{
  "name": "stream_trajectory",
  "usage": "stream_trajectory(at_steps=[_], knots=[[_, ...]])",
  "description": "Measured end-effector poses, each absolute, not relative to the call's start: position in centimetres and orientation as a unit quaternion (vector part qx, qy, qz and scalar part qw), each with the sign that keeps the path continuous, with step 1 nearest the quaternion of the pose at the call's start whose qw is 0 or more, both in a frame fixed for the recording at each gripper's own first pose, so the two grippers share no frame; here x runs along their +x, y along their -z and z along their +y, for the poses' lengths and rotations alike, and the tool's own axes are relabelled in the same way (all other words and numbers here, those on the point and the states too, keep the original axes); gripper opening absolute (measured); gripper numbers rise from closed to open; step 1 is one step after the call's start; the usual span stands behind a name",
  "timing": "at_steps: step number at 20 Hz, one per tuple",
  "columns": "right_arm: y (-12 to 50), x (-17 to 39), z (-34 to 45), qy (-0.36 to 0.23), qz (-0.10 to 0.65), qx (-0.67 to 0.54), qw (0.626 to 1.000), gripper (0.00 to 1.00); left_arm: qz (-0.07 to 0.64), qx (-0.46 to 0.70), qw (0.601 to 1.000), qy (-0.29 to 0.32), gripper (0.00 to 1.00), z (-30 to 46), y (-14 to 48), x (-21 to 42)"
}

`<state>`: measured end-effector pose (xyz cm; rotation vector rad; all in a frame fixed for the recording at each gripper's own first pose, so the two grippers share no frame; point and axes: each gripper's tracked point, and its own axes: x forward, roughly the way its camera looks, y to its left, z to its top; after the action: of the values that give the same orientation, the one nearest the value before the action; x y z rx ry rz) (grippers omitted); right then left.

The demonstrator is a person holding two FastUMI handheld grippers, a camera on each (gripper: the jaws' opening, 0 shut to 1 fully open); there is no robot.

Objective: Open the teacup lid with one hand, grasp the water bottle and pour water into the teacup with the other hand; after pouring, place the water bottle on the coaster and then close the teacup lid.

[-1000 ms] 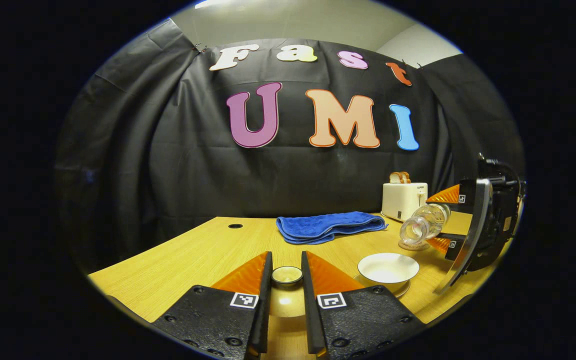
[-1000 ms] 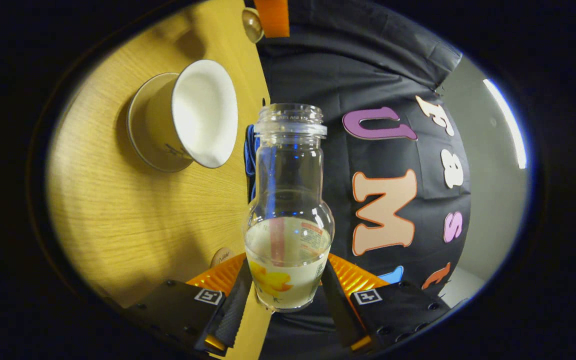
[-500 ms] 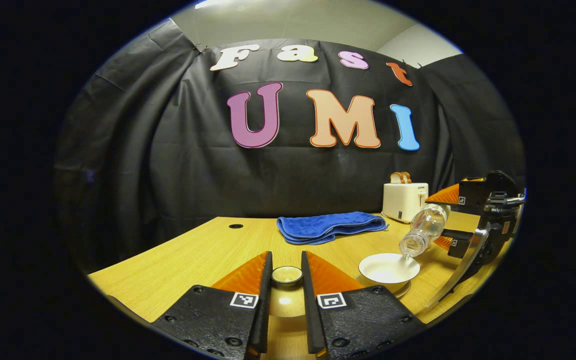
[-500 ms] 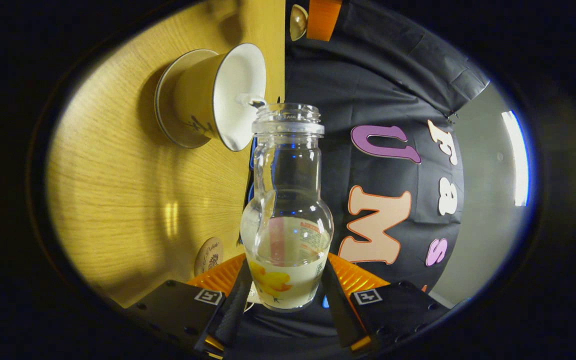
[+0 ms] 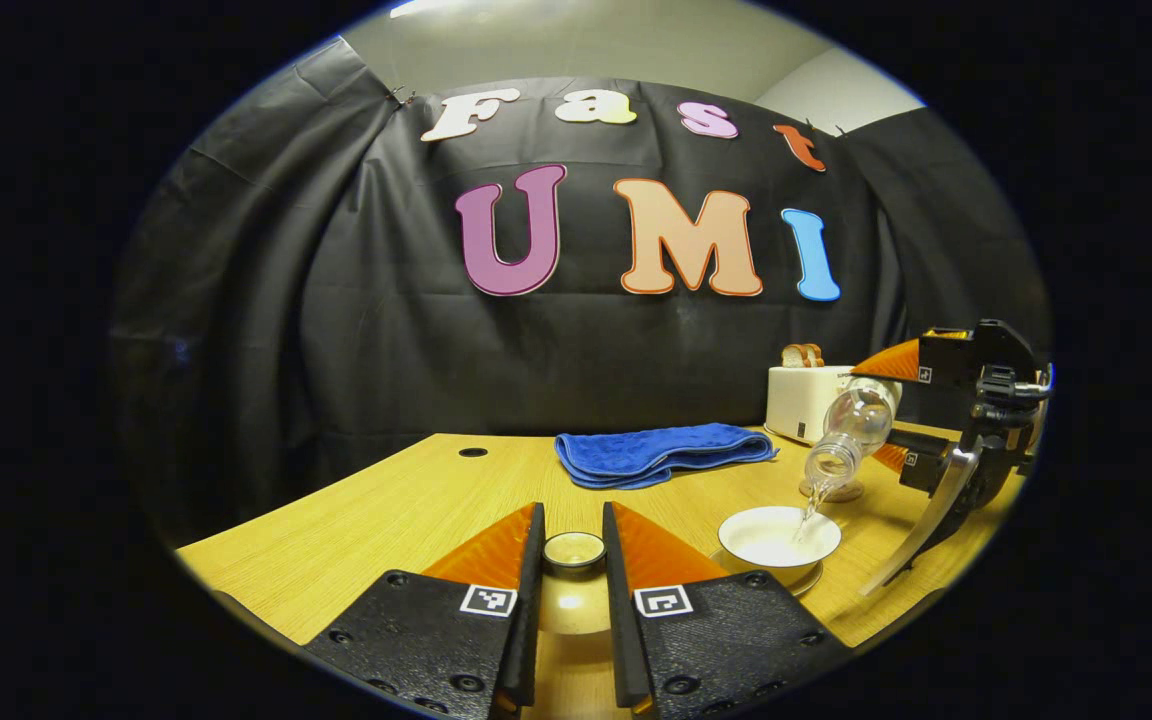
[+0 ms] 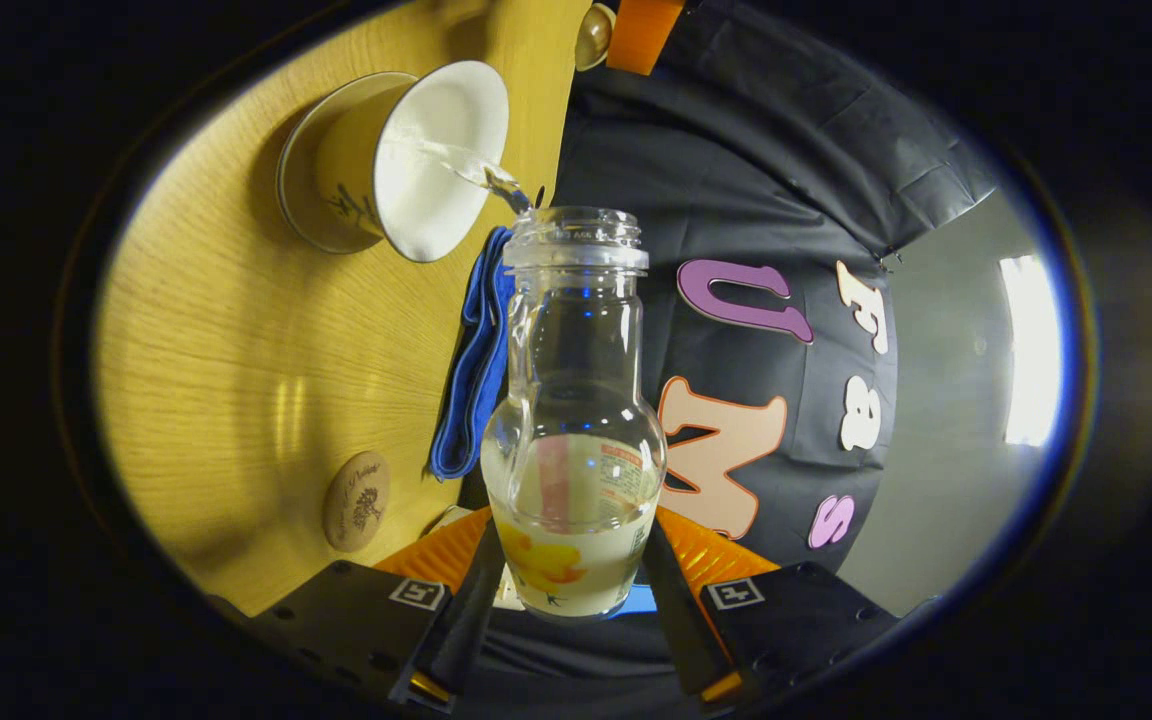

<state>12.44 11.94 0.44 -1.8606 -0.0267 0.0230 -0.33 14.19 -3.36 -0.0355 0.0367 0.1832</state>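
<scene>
Pouring is under way: the right gripper [image 6: 564, 600], clamped on the tilted water bottle [image 6: 574, 420], streams water into the teacup [image 5: 779, 537], while the left gripper [image 5: 573, 575] pinches the lid [image 5: 574, 552] nearby; next, righting the bottle onto the coaster [image 6: 356, 500].

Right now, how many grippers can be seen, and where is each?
2. The left gripper sits low over the table, shut on the teacup lid. The right gripper holds the tilted water bottle above the teacup, with water running out.
</scene>
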Motion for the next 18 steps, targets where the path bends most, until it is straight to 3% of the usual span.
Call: stream_trajectory(at_steps=[18], knots=[[-1.0,13.2,14.3,-0.023,-0.069,-0.856,0.511,0.78,0.019,-0.019,0.995,-0.096,0.28,14.5,3.6,-0.2]])
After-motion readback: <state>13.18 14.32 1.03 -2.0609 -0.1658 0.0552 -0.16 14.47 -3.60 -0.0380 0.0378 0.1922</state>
